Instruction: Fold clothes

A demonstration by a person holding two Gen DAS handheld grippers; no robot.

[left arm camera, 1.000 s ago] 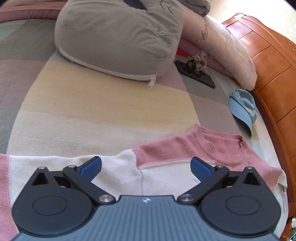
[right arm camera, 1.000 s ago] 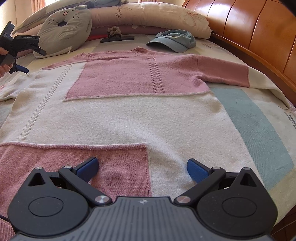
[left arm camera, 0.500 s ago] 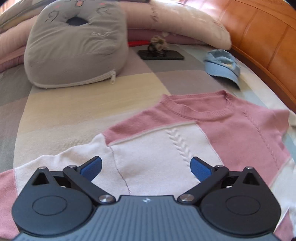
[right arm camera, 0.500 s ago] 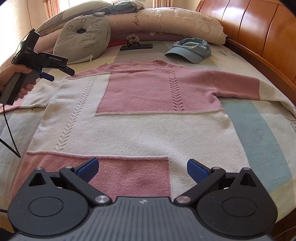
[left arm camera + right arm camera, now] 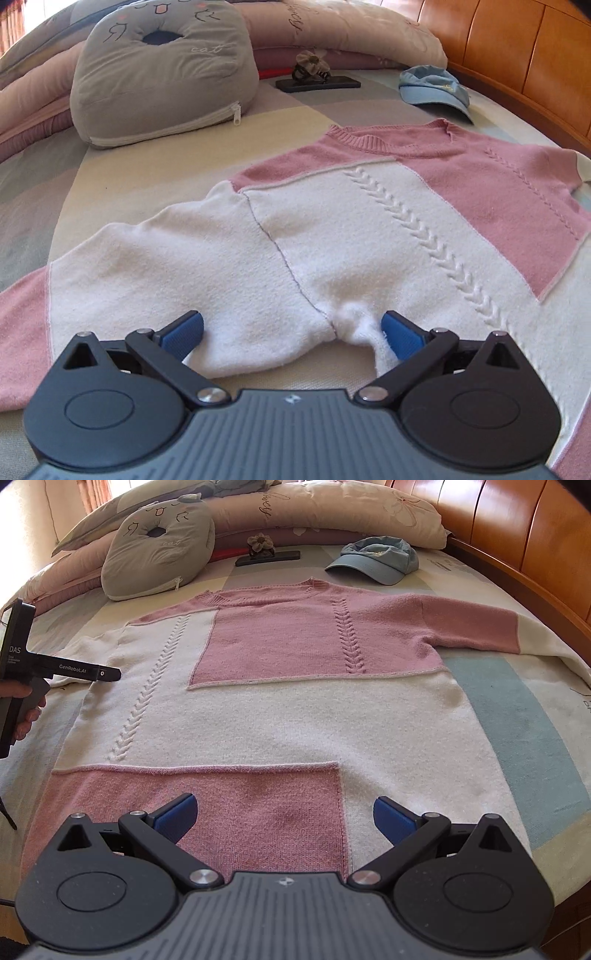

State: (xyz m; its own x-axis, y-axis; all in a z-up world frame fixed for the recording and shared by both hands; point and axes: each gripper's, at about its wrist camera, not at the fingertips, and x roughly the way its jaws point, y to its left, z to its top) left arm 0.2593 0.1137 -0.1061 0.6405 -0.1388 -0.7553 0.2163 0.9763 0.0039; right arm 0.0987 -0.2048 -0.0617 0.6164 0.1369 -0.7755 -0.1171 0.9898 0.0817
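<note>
- The sweater (image 5: pixel 280 709) lies spread flat, front up, across the bed (image 5: pixel 517 716), both sleeves out to the sides, no fold in it that I can see
- My left claw (image 5: pixel 291 328) is spread wide with its blue pads down at the left armpit, where sleeve meets body; a small pucker of white knit (image 5: pixel 354 317) is bunched between the pads, but I am not clamped on it
- My right claw (image 5: pixel 282 812) is spread wide too, hovering over the pink hem panel near the bottom edge, holding nothing
- Risk, as I judge it: if I close the left on that pucker I may pinch only the top layer, so the front lifts off the back and the fold comes out crooked
- The knit is soft and stretchy; one corner pulled ahead of the other could drag the whole body across the bed and wrinkle it
- The blue cap (image 5: pixel 373 559) lies just beyond the collar, and a sweeping sleeve could catch it
- Against a second ago: my left was high, looking at the grey cushion (image 5: pixel 159 74) and the neckline; now it is low at the armpit, and my right has drawn back so more of the hem shows
</note>
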